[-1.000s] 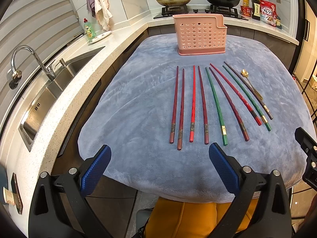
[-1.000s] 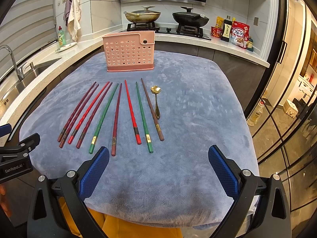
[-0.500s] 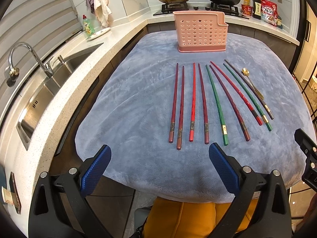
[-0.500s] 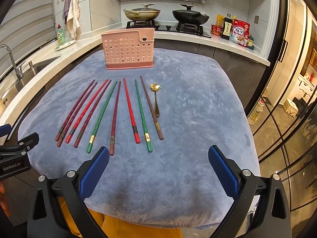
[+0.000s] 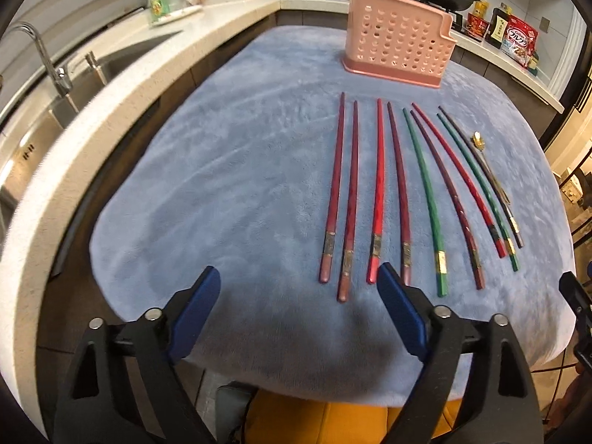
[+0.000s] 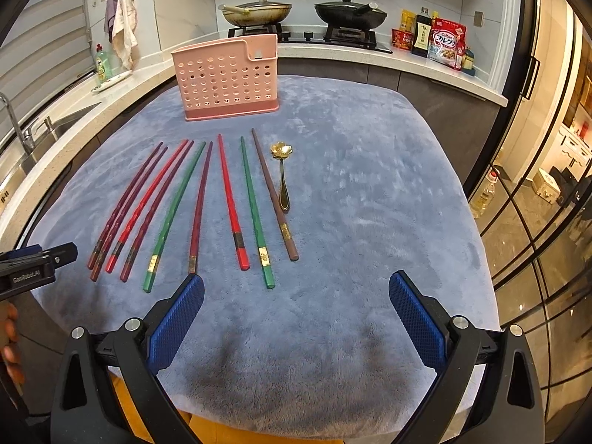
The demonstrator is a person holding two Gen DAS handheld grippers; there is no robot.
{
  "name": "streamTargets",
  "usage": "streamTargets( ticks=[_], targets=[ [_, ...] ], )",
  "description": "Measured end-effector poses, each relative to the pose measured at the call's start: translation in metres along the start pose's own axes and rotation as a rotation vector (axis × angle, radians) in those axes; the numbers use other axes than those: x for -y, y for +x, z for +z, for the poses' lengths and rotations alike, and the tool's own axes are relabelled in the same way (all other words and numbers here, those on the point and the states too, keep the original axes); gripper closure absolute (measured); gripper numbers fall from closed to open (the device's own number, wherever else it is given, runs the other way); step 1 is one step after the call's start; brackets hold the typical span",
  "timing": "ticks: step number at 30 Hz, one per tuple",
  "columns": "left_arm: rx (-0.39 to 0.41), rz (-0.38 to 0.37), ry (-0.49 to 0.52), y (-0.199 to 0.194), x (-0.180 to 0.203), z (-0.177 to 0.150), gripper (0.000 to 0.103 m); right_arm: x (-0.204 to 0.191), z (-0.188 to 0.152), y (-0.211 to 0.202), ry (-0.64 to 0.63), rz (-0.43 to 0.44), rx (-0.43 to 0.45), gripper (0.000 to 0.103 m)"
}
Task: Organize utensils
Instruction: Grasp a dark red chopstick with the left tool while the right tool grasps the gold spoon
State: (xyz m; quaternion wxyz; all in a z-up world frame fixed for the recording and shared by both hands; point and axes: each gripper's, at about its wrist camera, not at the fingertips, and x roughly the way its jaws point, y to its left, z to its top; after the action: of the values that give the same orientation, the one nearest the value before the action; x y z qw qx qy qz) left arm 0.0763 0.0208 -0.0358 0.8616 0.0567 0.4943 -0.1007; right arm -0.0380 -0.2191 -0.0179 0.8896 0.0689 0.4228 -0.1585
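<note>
Several red, maroon, green and brown chopsticks (image 5: pixel 377 196) (image 6: pixel 229 196) lie side by side on a blue-grey cloth (image 5: pixel 229 185) (image 6: pixel 370 192). A gold spoon (image 6: pixel 283 174) (image 5: pixel 481 148) lies at the right end of the row. A pink perforated utensil holder (image 5: pixel 397 51) (image 6: pixel 225 77) stands upright behind them. My left gripper (image 5: pixel 299 303) is open and empty, low over the cloth's near edge, its right finger just short of the chopstick ends. My right gripper (image 6: pixel 296 310) is open and empty, near the chopstick ends.
A sink with a tap (image 5: pixel 44 59) sits in the counter on the left. A stove with two pans (image 6: pixel 303 14) and food packets (image 6: pixel 444 42) line the back counter. Glass doors (image 6: pixel 536 192) stand on the right.
Both grippers have moved forward and lower toward the chopsticks. The left one has shifted and tilted so the row lies ahead to its right. Both stayed open.
</note>
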Motion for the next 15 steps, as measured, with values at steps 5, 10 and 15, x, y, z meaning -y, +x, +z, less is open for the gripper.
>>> streamTargets(
  ticks=[5, 10, 15],
  targets=[
    [-0.033, -0.005, 0.007, 0.025, -0.003, 0.005, 0.033, 0.001, 0.007, 0.012, 0.003, -0.006, -0.015, 0.007],
    [-0.062, -0.01, 0.001, 0.041, -0.005, 0.006, 0.037, 0.004, 0.016, 0.025, 0.01, -0.012, -0.027, 0.007],
    [-0.07, -0.011, 0.0, 0.048, -0.008, 0.012, 0.046, 0.009, 0.026, 0.041, 0.019, -0.011, -0.034, 0.007]
  ],
)
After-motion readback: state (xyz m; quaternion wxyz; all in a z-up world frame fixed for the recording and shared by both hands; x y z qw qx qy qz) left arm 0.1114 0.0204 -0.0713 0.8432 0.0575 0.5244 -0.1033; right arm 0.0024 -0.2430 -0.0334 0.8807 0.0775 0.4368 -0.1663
